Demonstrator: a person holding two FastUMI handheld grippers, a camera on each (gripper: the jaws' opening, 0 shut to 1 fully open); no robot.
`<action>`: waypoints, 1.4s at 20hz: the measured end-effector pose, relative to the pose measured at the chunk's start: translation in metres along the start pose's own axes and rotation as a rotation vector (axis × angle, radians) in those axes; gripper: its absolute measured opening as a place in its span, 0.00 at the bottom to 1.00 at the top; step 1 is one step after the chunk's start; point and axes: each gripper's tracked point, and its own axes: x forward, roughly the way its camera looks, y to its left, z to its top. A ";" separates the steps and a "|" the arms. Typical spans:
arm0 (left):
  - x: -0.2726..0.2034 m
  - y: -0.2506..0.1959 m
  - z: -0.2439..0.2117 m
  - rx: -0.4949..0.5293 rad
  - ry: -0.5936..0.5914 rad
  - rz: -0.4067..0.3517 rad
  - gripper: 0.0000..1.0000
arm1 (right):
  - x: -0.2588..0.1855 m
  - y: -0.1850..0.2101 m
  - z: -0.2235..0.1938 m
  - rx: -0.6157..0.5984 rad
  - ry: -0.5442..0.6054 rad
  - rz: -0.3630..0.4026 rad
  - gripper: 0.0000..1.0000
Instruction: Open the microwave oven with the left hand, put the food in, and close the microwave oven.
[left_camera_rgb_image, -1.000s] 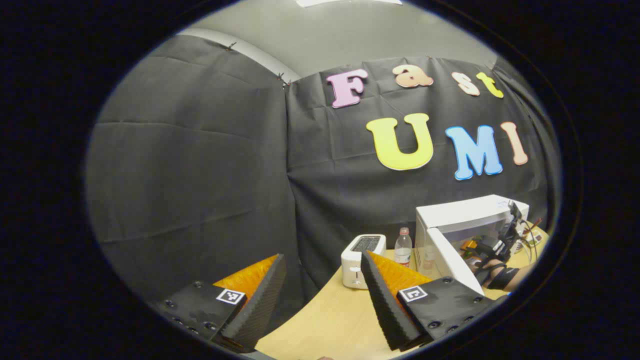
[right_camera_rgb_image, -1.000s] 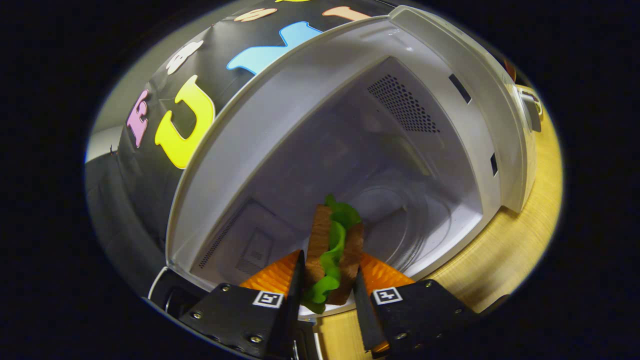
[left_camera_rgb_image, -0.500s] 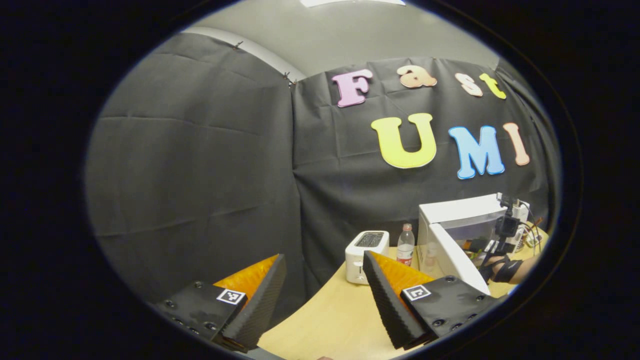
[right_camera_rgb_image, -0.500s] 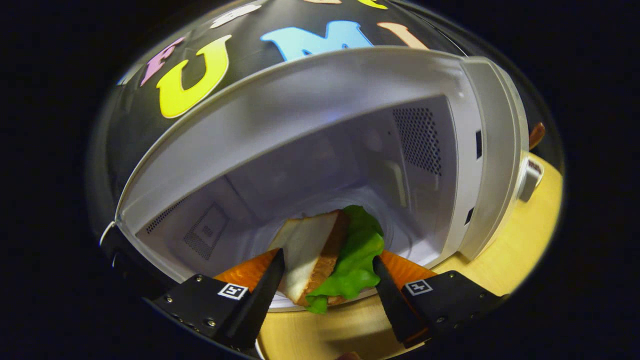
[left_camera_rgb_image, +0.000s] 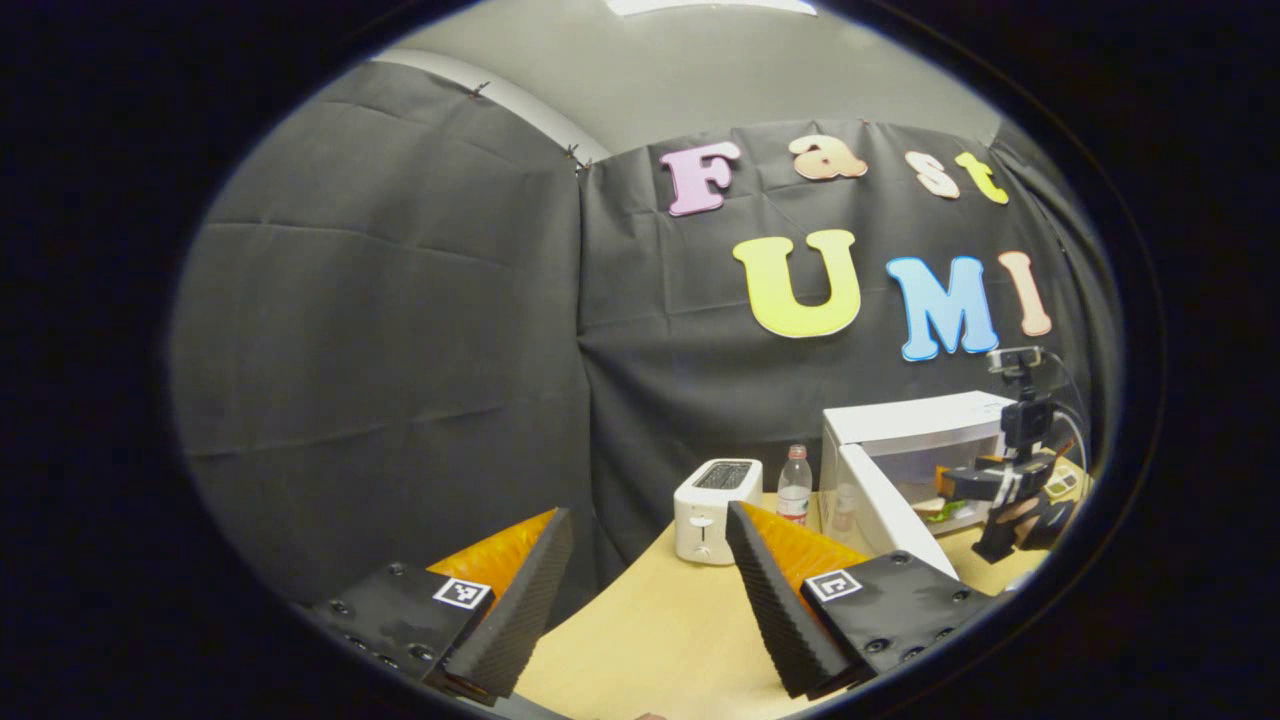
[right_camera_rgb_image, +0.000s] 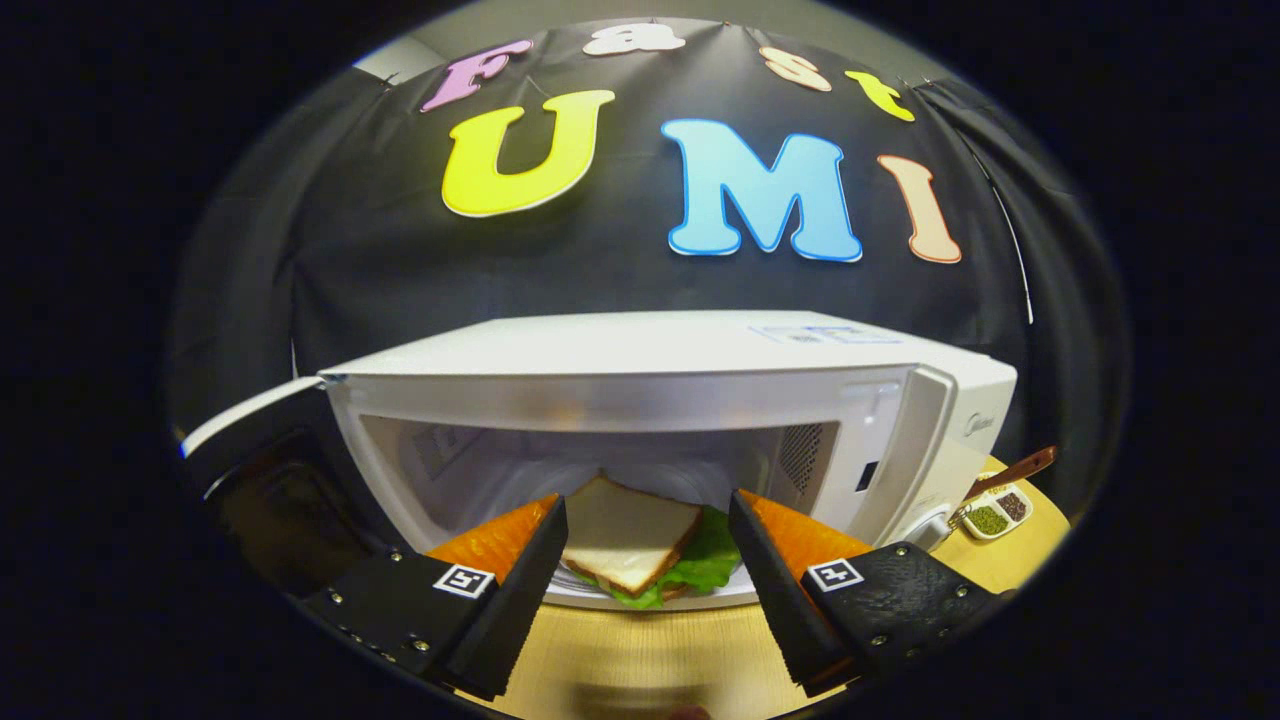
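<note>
In the left gripper view, the left gripper (left_camera_rgb_image: 640, 590) hangs over the near edge of the wooden table (left_camera_rgb_image: 660, 630) with its jaws wide apart and nothing between them. Toward the far edge of the table stands a white toaster (left_camera_rgb_image: 715, 497), and just beside it a clear water bottle (left_camera_rgb_image: 795, 485) with a red label. Next comes the white microwave oven (left_camera_rgb_image: 915, 455), near the table's far right corner, its door (left_camera_rgb_image: 885, 505) swung open toward the camera. Inside the cavity lies the sandwich (left_camera_rgb_image: 940, 507), small at this distance. The right gripper (left_camera_rgb_image: 985, 485) is held in front of the oven's opening, with a small camera on a stalk above it; whether its jaws are spread cannot be told from here.

In the right gripper view, the right gripper (right_camera_rgb_image: 645, 570) faces the open microwave oven (right_camera_rgb_image: 660, 400) head on, its jaws wide and gripping nothing. The sandwich (right_camera_rgb_image: 635, 540), white bread over green lettuce, rests flat on the oven's floor at the front of the cavity, seen between the two fingers and apart from them. The oven door (right_camera_rgb_image: 265, 450) stands open at the left. On the table (right_camera_rgb_image: 650, 660) beside the oven's right wall sits a small divided dish of seasonings (right_camera_rgb_image: 998, 515) with a brown-handled spoon.
</note>
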 end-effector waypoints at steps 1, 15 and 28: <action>0.000 -0.001 -0.003 -0.002 -0.003 0.002 1.00 | -0.013 -0.001 0.009 -0.001 -0.021 0.014 0.98; -0.002 -0.041 -0.073 -0.035 0.112 -0.046 0.86 | -0.204 -0.078 0.121 -0.043 -0.254 0.116 0.98; -0.013 -0.123 -0.120 -0.003 0.247 -0.195 0.07 | -0.254 -0.120 0.120 -0.026 -0.263 0.152 0.98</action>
